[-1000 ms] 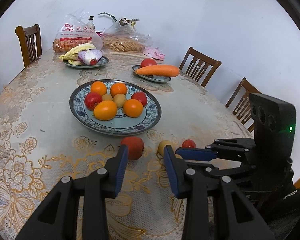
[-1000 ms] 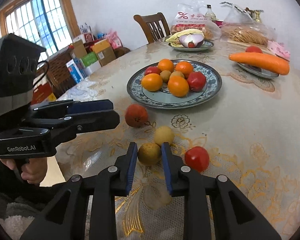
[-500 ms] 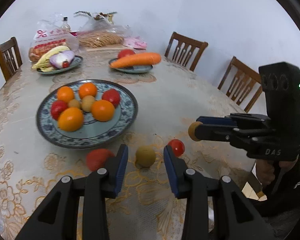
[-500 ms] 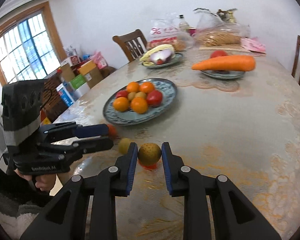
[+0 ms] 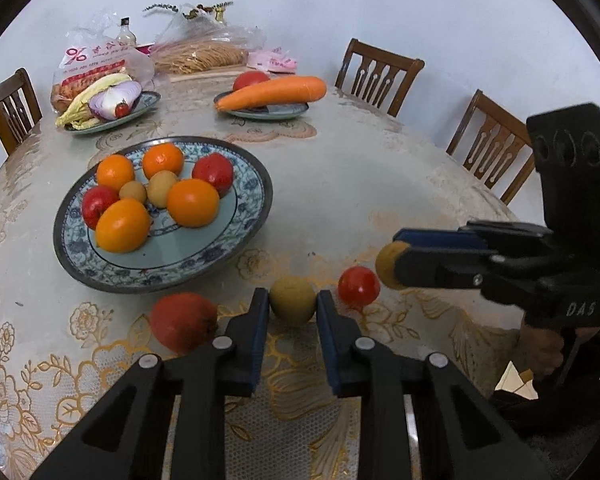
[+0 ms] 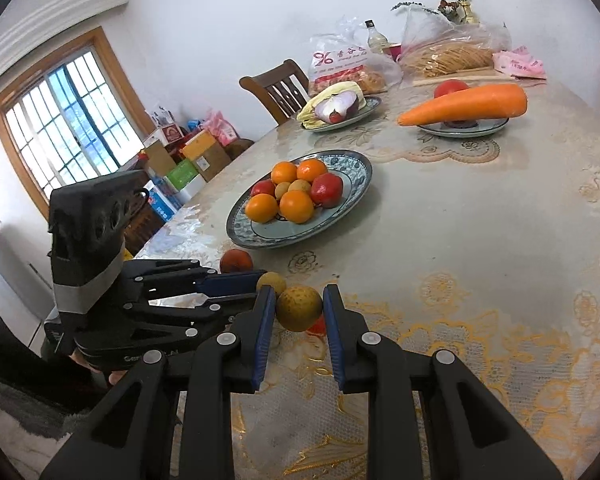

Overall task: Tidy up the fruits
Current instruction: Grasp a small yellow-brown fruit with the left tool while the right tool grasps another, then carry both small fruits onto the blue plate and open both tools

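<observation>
Left gripper (image 5: 293, 308) just squeezed onto 1 yellow-brown fruit (image 5: 292, 299) on the table (image 5: 360, 184); right gripper (image 6: 299, 307) pinching another (image 6: 299, 307) (lifted). Beside left: 1 red fruit (image 5: 182, 321), 1 tomato (image 5: 358, 288). Ahead, 1 plate (image 5: 236, 248): 4 oranges, 2 red, 2 brown.

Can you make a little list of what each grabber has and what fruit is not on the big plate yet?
left gripper: jaws just closed on a small round yellow-brown fruit on the table
right gripper: shut on another yellow-brown round fruit, lifted
still loose: large red fruit, small red tomato
blue patterned plate: oranges, red and yellowish fruits
</observation>
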`<state>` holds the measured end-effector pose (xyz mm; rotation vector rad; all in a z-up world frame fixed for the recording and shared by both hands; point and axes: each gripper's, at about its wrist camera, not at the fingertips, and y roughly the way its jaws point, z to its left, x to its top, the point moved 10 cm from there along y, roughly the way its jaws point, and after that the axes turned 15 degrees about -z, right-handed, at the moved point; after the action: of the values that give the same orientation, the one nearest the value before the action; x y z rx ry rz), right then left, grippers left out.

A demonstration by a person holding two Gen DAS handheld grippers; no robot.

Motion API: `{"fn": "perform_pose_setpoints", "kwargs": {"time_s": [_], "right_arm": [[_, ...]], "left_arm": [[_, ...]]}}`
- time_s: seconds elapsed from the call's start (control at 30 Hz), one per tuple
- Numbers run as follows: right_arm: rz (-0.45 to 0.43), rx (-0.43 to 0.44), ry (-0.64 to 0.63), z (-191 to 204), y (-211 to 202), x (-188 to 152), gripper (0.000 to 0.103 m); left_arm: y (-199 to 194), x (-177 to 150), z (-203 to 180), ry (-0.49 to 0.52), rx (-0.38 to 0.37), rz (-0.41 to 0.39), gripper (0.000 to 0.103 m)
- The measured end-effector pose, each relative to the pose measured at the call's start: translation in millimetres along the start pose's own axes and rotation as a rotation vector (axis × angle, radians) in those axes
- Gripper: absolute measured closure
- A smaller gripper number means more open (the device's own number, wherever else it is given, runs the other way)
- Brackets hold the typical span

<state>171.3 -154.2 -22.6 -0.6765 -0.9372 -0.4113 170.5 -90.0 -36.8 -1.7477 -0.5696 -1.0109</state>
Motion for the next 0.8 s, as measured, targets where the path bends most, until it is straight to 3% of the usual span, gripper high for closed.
{"fn": "perform_pose_setpoints", "kwargs": {"time_s": [0.4,0.57,0.8], "right_arm": [[-0.004,0.073,-0.024,18,18,18,0.077],[0.009,0.138,-0.030,35,36,28,0.077],[0.042,0.111,-0.111,42,65,35,0.077]], "left_arm": [[-48,39,40,-0.066,0.100,-0.142,0.078],[-61,36,69,-0.112,0.167,-0.143,0.078],[-52,36,85,-0.142,0.178,-0.131,0.078]]}}
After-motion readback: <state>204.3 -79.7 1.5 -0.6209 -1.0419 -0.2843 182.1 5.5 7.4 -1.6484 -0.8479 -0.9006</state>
